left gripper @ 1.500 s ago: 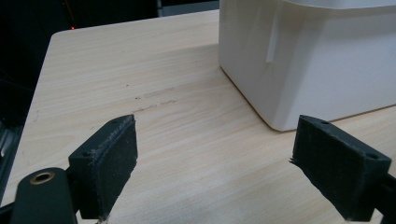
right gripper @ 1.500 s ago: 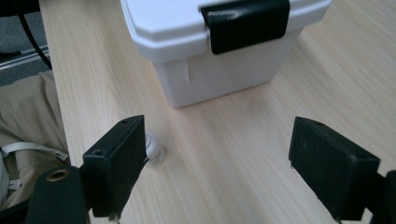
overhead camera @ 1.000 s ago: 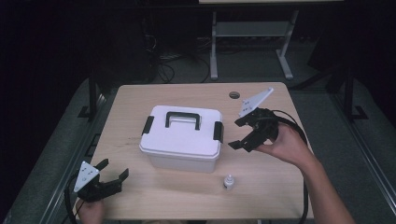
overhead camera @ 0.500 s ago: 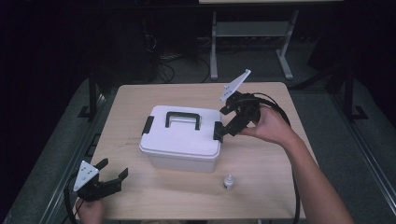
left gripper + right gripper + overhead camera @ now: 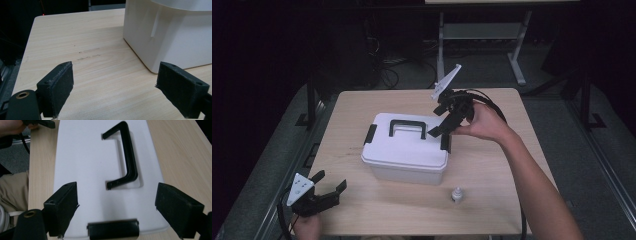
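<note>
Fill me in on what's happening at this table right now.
A person sits at a wooden table with a two-jaw gripper in each hand. The right gripper is poised with its jaws open over the right end of a white lidded box, just above the black latch on that end, and grips nothing. The box's black handle lies flat in the lid. The left gripper rests open near the table's front left corner. A small white bottle stands in front of the box.
</note>
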A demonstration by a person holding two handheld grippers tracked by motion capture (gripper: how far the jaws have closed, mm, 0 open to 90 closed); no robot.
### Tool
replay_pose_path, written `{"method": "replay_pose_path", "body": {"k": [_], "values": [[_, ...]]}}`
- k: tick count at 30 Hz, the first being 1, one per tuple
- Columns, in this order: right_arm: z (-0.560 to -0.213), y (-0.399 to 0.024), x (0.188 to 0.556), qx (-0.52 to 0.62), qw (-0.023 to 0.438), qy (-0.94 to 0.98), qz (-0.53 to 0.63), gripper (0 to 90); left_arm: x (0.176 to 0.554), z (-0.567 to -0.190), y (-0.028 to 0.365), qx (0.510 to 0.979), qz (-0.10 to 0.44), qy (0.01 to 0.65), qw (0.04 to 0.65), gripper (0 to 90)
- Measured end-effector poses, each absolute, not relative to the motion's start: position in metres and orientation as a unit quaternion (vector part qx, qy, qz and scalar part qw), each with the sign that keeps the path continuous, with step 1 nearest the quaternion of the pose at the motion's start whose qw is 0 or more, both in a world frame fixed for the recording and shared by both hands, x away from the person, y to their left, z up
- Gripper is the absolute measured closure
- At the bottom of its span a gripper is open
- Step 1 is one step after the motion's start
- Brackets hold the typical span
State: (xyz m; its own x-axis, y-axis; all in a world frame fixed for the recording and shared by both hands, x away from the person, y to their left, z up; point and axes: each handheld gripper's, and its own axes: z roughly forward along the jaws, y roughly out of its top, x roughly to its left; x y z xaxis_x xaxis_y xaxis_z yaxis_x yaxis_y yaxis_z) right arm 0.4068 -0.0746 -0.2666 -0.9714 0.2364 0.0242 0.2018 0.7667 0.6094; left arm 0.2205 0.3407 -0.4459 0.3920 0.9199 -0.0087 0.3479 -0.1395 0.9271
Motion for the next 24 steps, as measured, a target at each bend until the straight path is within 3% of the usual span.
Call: {"method": "replay_pose_path", "body": {"k": [18,24], "values": [[-0.283,-0.038,0.432,0.108,0.006,0.948,0.298,21.9,0.224,-0.446,0.339,0.693,0.303,0.456,0.470,13.0],[-0.288,-0.034,0.437,0.111,-0.002,0.949,0.295,29.2,0.225,-0.447,0.339,0.693,0.302,0.456,0.469,13.0]]}}
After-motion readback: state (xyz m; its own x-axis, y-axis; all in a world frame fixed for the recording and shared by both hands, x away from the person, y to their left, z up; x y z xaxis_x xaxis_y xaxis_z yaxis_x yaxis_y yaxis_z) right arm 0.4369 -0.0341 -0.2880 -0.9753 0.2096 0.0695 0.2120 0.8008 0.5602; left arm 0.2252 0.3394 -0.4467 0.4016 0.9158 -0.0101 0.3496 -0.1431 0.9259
